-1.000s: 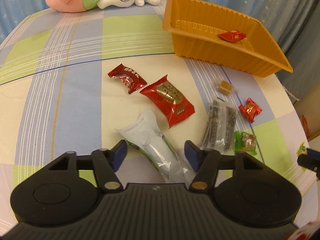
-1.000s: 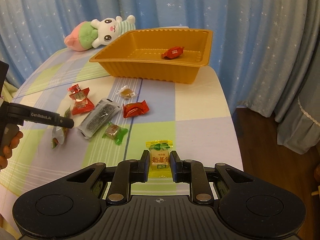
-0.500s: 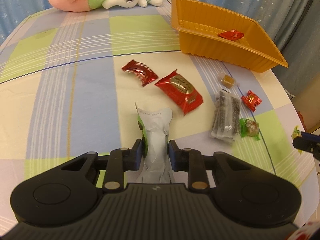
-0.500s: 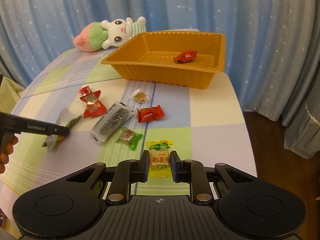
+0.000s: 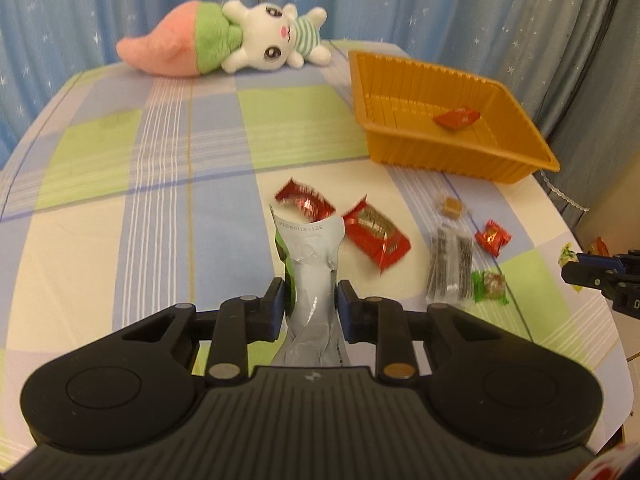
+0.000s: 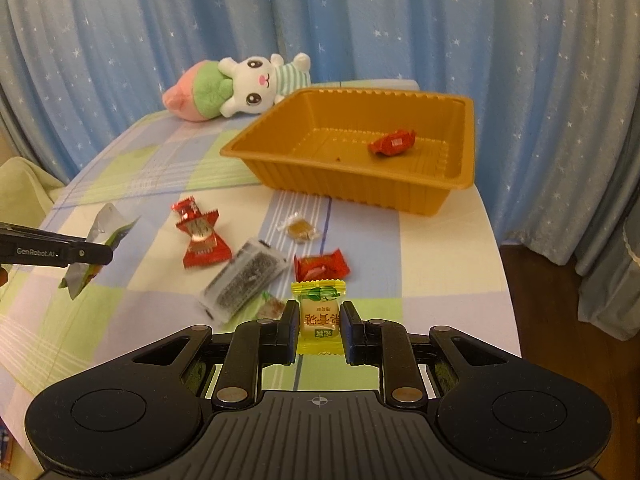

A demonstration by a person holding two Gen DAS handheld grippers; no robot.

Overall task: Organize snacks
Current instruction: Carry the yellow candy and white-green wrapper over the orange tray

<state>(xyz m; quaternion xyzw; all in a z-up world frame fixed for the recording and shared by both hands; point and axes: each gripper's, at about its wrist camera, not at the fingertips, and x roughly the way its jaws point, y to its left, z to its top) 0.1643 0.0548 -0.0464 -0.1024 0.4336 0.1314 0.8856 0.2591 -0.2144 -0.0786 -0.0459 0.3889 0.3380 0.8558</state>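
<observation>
My left gripper (image 5: 311, 298) is shut on a silver and green snack packet (image 5: 310, 264) and holds it above the table; it also shows in the right wrist view (image 6: 96, 246). My right gripper (image 6: 320, 318) is shut on a yellow candy (image 6: 319, 316), lifted off the table. The orange tray (image 6: 466, 148) stands at the back right and holds one red candy (image 6: 393, 142). Several snacks lie on the cloth: two red packets (image 5: 376, 236) (image 5: 304, 202), a dark seaweed packet (image 5: 450, 266), a small brown candy (image 5: 450, 206), a red candy (image 5: 493, 237), a green candy (image 5: 490, 286).
A plush rabbit toy (image 5: 240, 40) lies at the back of the table. Blue star curtains (image 6: 360, 20) hang behind. The table's right edge (image 6: 500, 260) drops to a wooden floor. A checked cloth (image 5: 120, 160) covers the table.
My left gripper closed on the silver packet and lifted it off the table. My right gripper rose and moved forward toward the tray with the yellow candy.
</observation>
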